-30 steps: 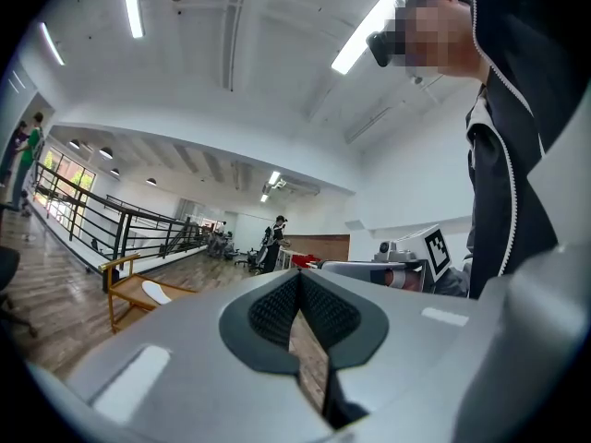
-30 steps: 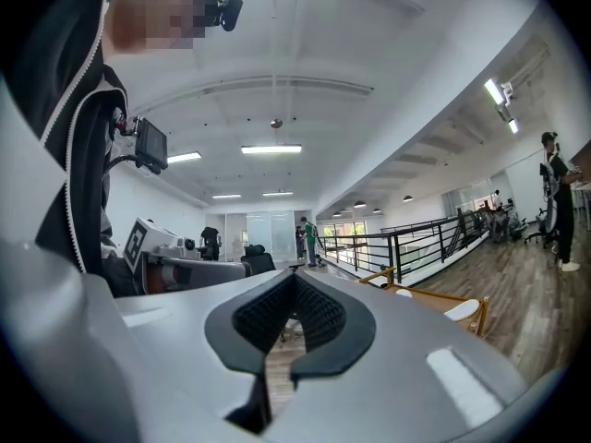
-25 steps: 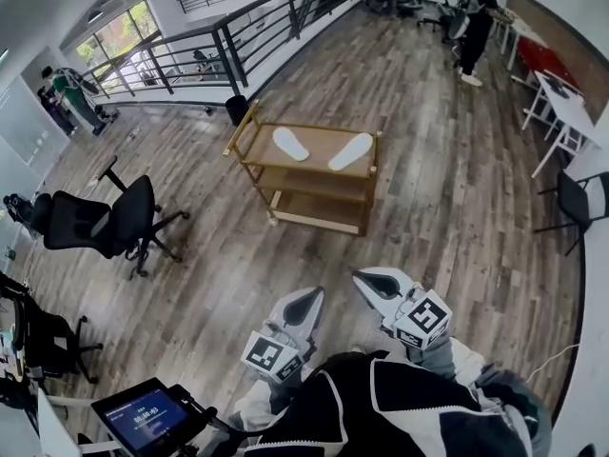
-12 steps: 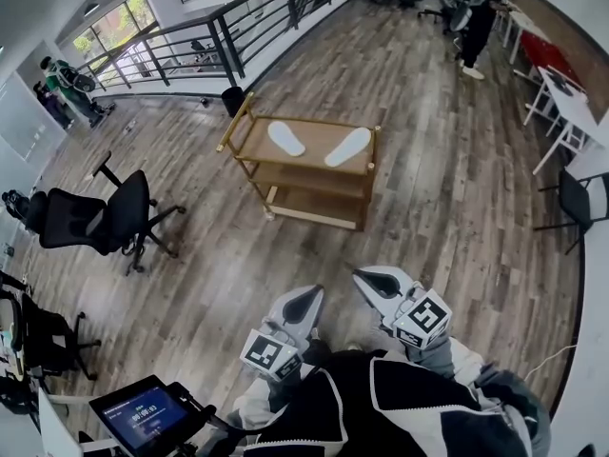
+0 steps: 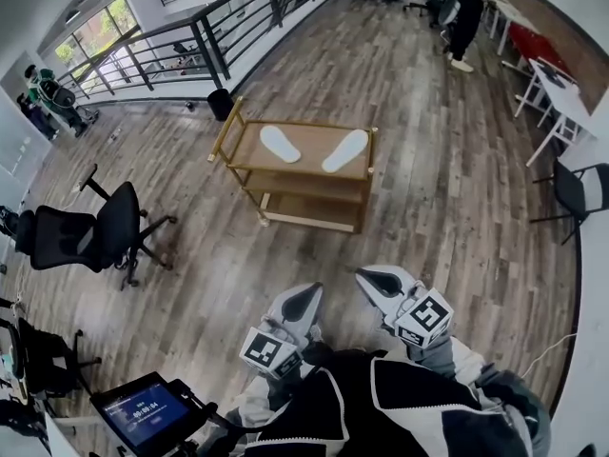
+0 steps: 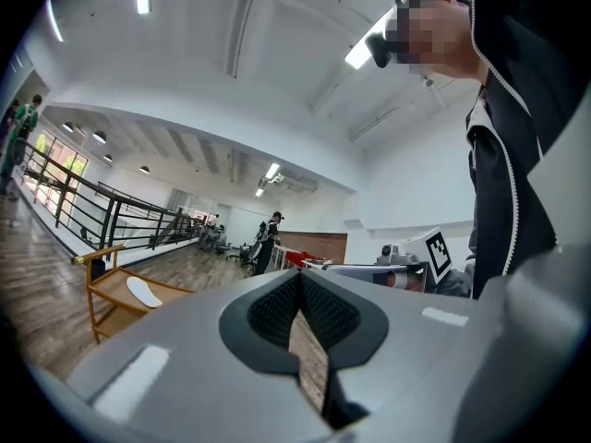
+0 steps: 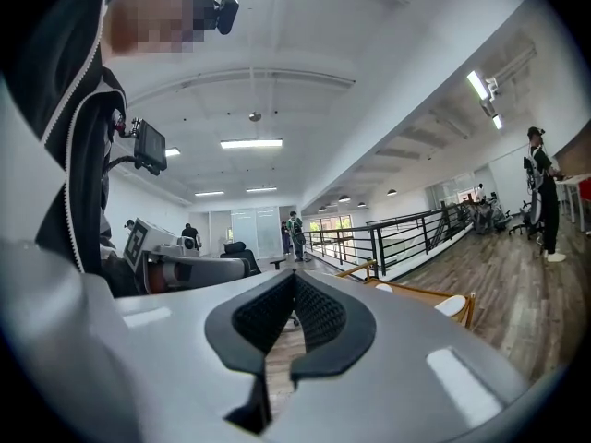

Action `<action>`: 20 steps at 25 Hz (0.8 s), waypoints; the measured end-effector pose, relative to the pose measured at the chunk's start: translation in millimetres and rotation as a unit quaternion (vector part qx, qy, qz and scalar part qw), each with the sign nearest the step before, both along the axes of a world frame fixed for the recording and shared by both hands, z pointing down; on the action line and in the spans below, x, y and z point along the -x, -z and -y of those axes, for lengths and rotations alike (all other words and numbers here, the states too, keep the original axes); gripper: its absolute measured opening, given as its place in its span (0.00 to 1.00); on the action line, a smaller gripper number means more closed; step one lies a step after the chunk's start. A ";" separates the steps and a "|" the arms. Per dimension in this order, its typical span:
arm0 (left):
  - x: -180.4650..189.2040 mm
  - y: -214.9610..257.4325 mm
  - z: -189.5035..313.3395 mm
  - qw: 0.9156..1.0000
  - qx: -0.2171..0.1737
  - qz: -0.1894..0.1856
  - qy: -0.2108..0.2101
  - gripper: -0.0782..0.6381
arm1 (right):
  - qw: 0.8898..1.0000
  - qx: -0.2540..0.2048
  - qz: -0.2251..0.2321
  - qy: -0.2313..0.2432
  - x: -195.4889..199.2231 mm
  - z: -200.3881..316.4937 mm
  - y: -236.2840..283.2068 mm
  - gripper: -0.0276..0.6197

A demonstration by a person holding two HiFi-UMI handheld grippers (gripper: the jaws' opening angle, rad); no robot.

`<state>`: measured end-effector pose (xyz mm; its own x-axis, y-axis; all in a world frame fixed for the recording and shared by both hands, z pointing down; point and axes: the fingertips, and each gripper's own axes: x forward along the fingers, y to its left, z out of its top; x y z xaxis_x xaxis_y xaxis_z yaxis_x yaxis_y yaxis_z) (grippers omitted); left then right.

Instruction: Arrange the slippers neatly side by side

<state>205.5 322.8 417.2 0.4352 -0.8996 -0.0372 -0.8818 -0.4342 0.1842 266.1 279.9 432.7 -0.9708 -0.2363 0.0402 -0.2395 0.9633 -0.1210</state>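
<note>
Two white slippers lie on the top shelf of a wooden cart. The left slipper and the right slipper are apart and splayed, toes angled away from each other. My left gripper and right gripper hover close to my body, well short of the cart, both shut with nothing in them. In the left gripper view the left gripper points level, with the cart and one slipper far off at left. The right gripper sees the cart and a slipper at right.
A black office chair stands left of the cart on the wood floor. A black railing and a small black bin lie beyond the cart. White tables line the right wall. People stand at the far right and far left. A screen sits at bottom left.
The cart and slippers have slid slightly left and up in the head view as I walk toward them. Both grippers stay shut in the same pose near my body.
</note>
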 end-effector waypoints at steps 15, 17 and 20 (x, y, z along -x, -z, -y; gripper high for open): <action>148.3 14.7 67.0 0.999 -0.027 0.010 -0.039 0.13 | 0.999 -0.025 0.006 -0.019 155.8 63.2 17.0 0.05; 162.6 10.9 70.6 0.999 -0.028 0.002 -0.042 0.13 | 1.000 -0.024 0.000 -0.014 172.2 61.7 11.1 0.05; 179.8 7.1 79.4 0.999 -0.028 -0.007 -0.045 0.13 | 1.000 -0.022 -0.013 -0.009 190.1 66.3 6.7 0.05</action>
<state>25.7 243.4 410.0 0.5131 -0.8532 -0.0933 -0.8362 -0.5214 0.1701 75.9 213.6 426.1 -0.9650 -0.2568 0.0540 -0.2602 0.9628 -0.0722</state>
